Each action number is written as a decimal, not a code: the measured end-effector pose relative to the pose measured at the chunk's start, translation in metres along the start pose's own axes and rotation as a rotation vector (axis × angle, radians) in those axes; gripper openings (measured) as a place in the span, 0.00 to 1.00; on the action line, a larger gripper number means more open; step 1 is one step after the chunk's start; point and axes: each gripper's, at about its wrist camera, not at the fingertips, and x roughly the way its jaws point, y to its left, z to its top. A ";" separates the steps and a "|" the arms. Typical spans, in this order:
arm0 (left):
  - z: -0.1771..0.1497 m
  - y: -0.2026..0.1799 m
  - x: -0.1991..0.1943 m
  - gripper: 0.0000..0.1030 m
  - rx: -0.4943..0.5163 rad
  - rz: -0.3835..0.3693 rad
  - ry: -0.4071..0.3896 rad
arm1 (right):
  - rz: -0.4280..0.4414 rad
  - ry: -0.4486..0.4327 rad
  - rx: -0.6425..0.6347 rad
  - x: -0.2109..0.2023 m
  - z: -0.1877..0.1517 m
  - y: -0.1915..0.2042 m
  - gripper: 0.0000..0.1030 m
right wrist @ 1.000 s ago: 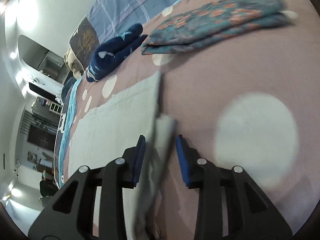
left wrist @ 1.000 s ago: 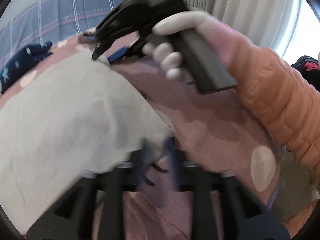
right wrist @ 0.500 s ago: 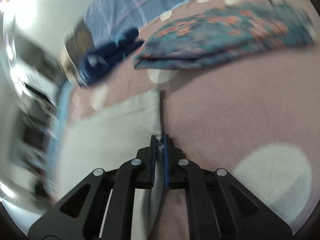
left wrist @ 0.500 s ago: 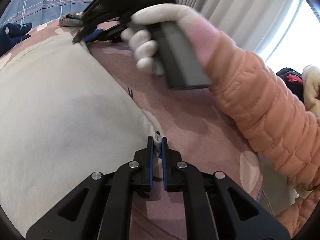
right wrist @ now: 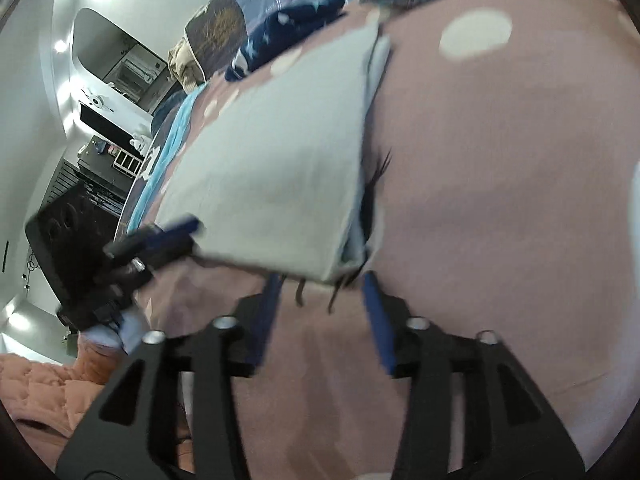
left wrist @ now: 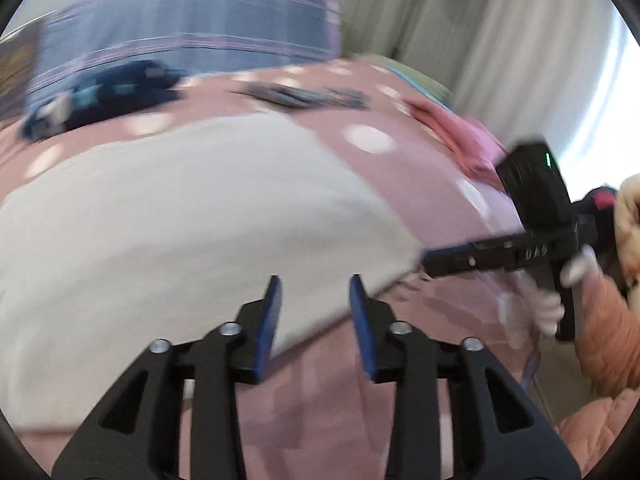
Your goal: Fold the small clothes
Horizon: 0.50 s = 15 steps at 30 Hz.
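A pale grey garment [left wrist: 192, 216] lies folded flat on the pink dotted bedspread [left wrist: 420, 160]; it also shows in the right wrist view [right wrist: 276, 152]. My left gripper [left wrist: 315, 292] is open and empty at the garment's near edge. My right gripper [right wrist: 320, 284] is open and empty at the garment's near right corner, where dark drawstrings hang out. The right gripper shows in the left wrist view [left wrist: 436, 262] at that corner. The left gripper shows in the right wrist view [right wrist: 176, 232] at the garment's left near corner.
A navy star-print garment [left wrist: 100, 96] and a teal patterned folded garment [left wrist: 308, 96] lie at the far side of the bed. A pink garment [left wrist: 460, 136] lies far right. A blue plaid pillow [left wrist: 180, 36] is behind. Curtains stand on the right.
Both grippers were shut on the grey garment's edge half a second ago. Both have opened and let go, and the garment now lies folded over.
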 end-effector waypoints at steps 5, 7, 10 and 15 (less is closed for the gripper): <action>-0.020 0.048 -0.053 0.37 -0.117 0.162 -0.078 | -0.076 -0.060 0.141 0.009 0.012 0.000 0.04; -0.035 0.073 -0.085 0.37 -0.165 0.228 -0.127 | -0.101 -0.090 0.145 0.001 0.008 0.011 0.03; -0.054 0.112 -0.122 0.37 -0.250 0.317 -0.171 | -0.190 -0.091 0.141 -0.003 -0.002 0.015 0.03; -0.089 0.170 -0.175 0.37 -0.409 0.414 -0.234 | -0.338 -0.145 0.208 -0.011 -0.004 0.001 0.00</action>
